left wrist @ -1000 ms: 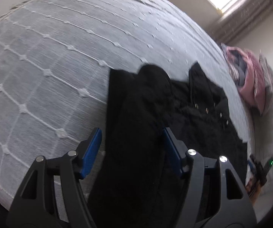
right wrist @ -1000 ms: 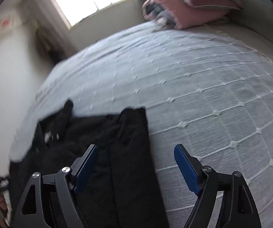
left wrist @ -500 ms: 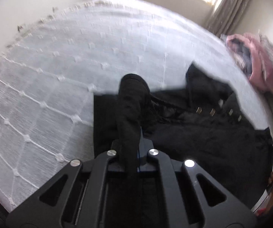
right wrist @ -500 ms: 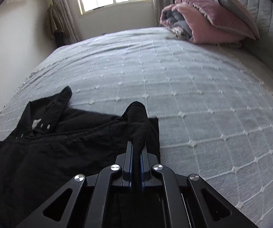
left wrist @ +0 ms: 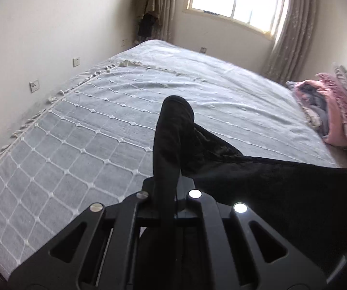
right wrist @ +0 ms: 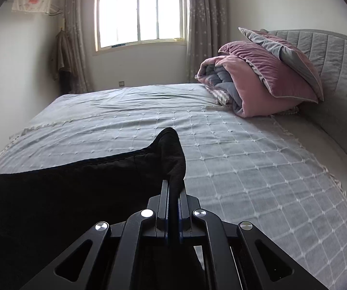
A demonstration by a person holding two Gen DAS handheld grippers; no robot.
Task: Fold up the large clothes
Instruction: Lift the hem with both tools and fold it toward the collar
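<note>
A large black garment [left wrist: 258, 183] is held up over the grey bedspread [left wrist: 96, 130]. My left gripper [left wrist: 167, 193] is shut on one end of it, and a black fold sticks up past the jaws. My right gripper [right wrist: 173, 207] is shut on the other end of the same black garment [right wrist: 64, 193], which stretches off to the left in the right wrist view. The cloth hangs taut between the two grippers. The part of the garment below the grippers is hidden.
A grey quilted bedspread [right wrist: 245, 169] covers the wide bed. A rolled pink blanket and pillows [right wrist: 258, 82] lie at the grey headboard [right wrist: 337, 77]. A window [right wrist: 139, 12] with curtains is beyond the bed. A wall [left wrist: 40, 36] with sockets runs along the bed's left side.
Both grippers went from open above the flat garment to shut on it. They have since lifted it off the bed, and the views now look level across the room.
</note>
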